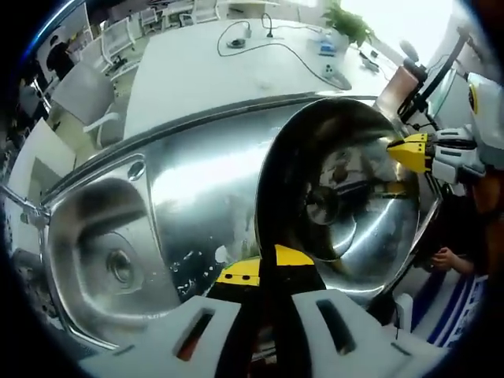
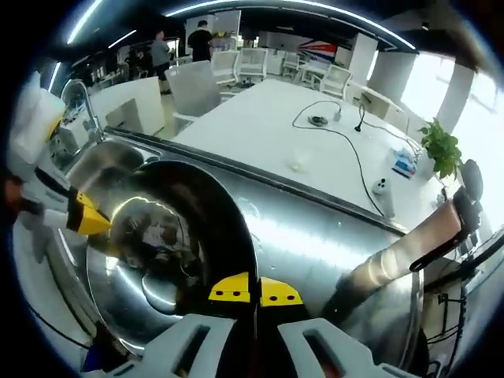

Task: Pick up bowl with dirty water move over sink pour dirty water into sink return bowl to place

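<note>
Sink basin (image 1: 110, 252) lies at the left of the left gripper view, a steel well with its drain at the bottom, set in a steel drainboard (image 1: 197, 197) that runs rightward. On that drainboard, tipped up on its edge so the inside faces the camera, is the steel bowl (image 1: 346, 197). The left gripper (image 1: 264, 272) has its yellow-tipped jaws closed tight on the bowl's near rim. At the bowl's far right rim the right gripper (image 1: 409, 153) comes in, its yellow tip pressed to the edge. Whether water is in the bowl I cannot tell; the metal is all reflections. Behind the sink a long white bench (image 1: 236, 71) carries a black cable (image 1: 268, 39) and a potted plant (image 1: 346, 24).

In the right gripper view, left to right: the left gripper (image 2: 83, 216) at the bowl's (image 2: 157, 244) far rim, the curved faucet (image 2: 79, 98) behind it, then the right gripper (image 2: 253, 290) pinched shut on the near rim, and a steel cylinder with a black handle (image 2: 402, 264) leaning at the right. White chairs (image 2: 197, 87) and two standing people (image 2: 181, 43) are at the back.
</note>
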